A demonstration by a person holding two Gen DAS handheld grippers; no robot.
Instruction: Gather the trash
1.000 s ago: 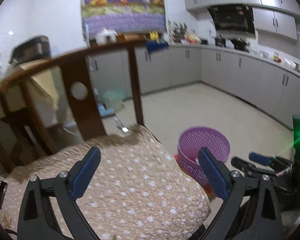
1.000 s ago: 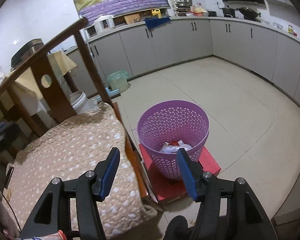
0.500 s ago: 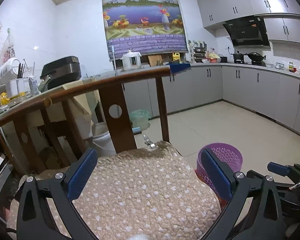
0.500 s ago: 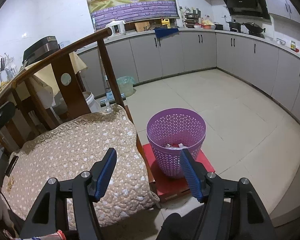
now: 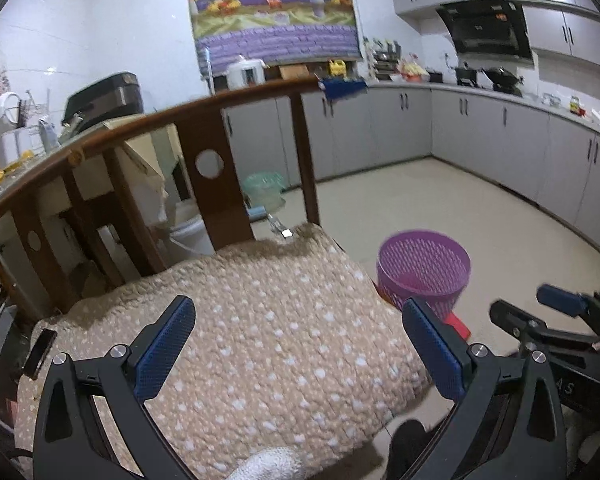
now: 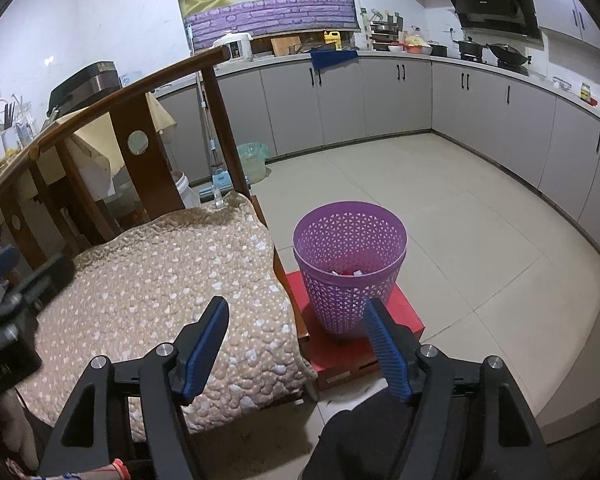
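A purple mesh waste basket (image 6: pixel 349 264) stands on a red box (image 6: pixel 406 316) on the floor, to the right of a wooden chair; white and red scraps lie in its bottom. It also shows in the left wrist view (image 5: pixel 424 270). My right gripper (image 6: pixel 298 344) is open and empty, held above the chair cushion's right edge and the basket. My left gripper (image 5: pixel 296 352) is open and empty above the cushion (image 5: pixel 240 340). The right gripper's fingers (image 5: pixel 556 300) show at the right of the left wrist view.
The chair's curved wooden backrest (image 5: pixel 204 168) rises behind the beige spotted cushion (image 6: pixel 160 280). Grey kitchen cabinets (image 6: pixel 480 108) line the back and right walls. A green bin (image 6: pixel 254 160) and a white bucket (image 6: pixel 184 192) stand behind the chair. The tiled floor (image 6: pixel 480 232) spreads to the right.
Both grippers have risen and drawn back from the basket and chair, so the basket looks smaller and more of the kitchen shows. Both stay open and empty.
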